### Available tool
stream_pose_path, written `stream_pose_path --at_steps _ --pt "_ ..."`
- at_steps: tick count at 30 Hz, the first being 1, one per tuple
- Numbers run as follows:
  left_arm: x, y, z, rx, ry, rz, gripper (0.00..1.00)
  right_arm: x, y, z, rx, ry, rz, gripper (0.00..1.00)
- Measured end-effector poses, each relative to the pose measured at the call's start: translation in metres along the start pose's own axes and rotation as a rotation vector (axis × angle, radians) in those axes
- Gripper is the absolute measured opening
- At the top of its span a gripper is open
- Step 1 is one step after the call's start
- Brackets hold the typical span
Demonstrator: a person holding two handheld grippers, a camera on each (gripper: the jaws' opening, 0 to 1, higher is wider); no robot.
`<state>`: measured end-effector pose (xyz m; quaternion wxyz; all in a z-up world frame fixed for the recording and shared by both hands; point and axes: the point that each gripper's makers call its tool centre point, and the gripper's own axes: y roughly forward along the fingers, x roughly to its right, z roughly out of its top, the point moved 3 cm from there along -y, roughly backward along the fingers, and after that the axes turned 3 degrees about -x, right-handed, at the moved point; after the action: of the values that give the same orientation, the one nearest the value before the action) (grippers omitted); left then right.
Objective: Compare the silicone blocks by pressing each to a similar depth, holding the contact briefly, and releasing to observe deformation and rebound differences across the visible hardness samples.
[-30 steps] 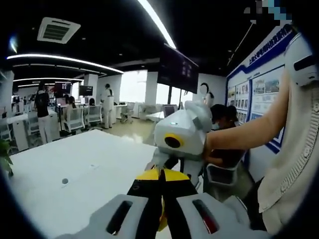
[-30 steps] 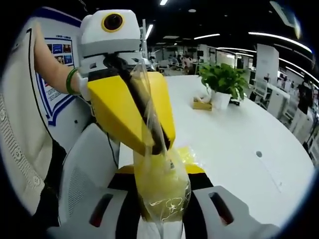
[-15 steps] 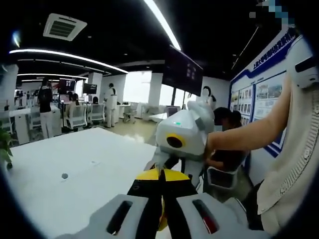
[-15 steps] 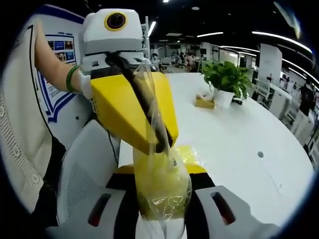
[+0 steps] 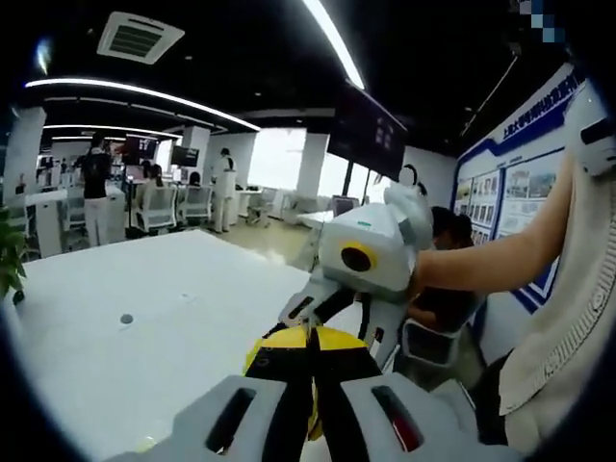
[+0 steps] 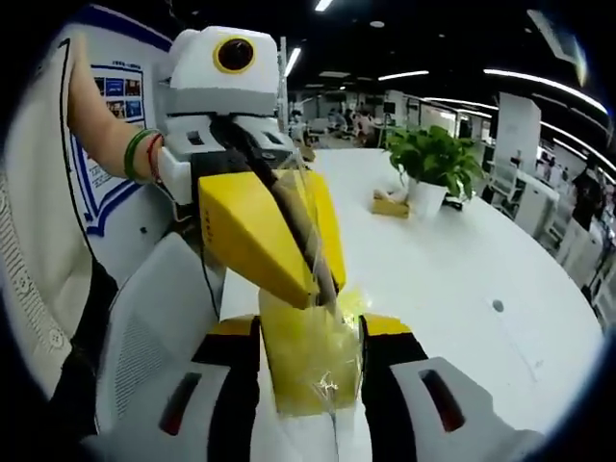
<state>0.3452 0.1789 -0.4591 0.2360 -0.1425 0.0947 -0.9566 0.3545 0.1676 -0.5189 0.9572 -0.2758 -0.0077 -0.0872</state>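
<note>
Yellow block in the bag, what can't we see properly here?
Yellow block: right gripper view, sides covered by the right tool, surface blurred by the plastic bag.
Pinched plastic: left gripper view, hidden between the shut jaws of the left tool.
Wall posters: left gripper view, writing too small.

Open-plan office. Big white bench (image 5: pixel 144 318) in the foreground, rows of desks with office chairs (image 5: pixel 159 207) at mid left of the left gripper view, people standing there. Dark ceiling with curved LED strips (image 5: pixel 144 96) and an AC vent (image 5: pixel 140 37) upper left. Wall screen (image 5: pixel 366 130) upper centre, poster boards (image 5: pixel 505 207) right. Potted plant (image 6: pixel 433 159) on the bench, upper right of the right gripper view.
</note>
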Motion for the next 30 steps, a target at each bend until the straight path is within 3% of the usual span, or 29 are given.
stream_pose_path --at_steps 5,11,13,18,22,25,30 --pt "-0.008 0.004 -0.013 -0.018 -0.045 0.023 0.0 -0.001 -0.018 -0.02 0.007 0.121 -0.052 0.63" --pt "-0.015 0.017 -0.036 -0.063 -0.105 0.05 0.0 -0.011 -0.055 -0.056 0.034 0.285 -0.157 0.67" --pt "-0.018 0.021 -0.041 -0.068 -0.133 0.055 0.0 -0.014 -0.066 -0.061 0.051 0.307 -0.199 0.67" --pt "-0.022 0.035 -0.054 -0.076 -0.169 0.066 0.0 -0.023 -0.09 -0.071 0.1 0.458 -0.287 0.74" --pt "-0.027 0.052 -0.063 -0.078 -0.224 0.072 0.0 -0.023 -0.108 -0.086 0.143 0.574 -0.391 0.72" --pt "-0.034 0.067 -0.068 -0.071 -0.272 0.077 0.0 -0.026 -0.115 -0.095 0.206 0.679 -0.403 0.72" --pt "-0.044 0.094 -0.078 -0.059 -0.358 0.069 0.0 -0.035 -0.12 -0.119 0.113 0.664 -0.412 0.7"
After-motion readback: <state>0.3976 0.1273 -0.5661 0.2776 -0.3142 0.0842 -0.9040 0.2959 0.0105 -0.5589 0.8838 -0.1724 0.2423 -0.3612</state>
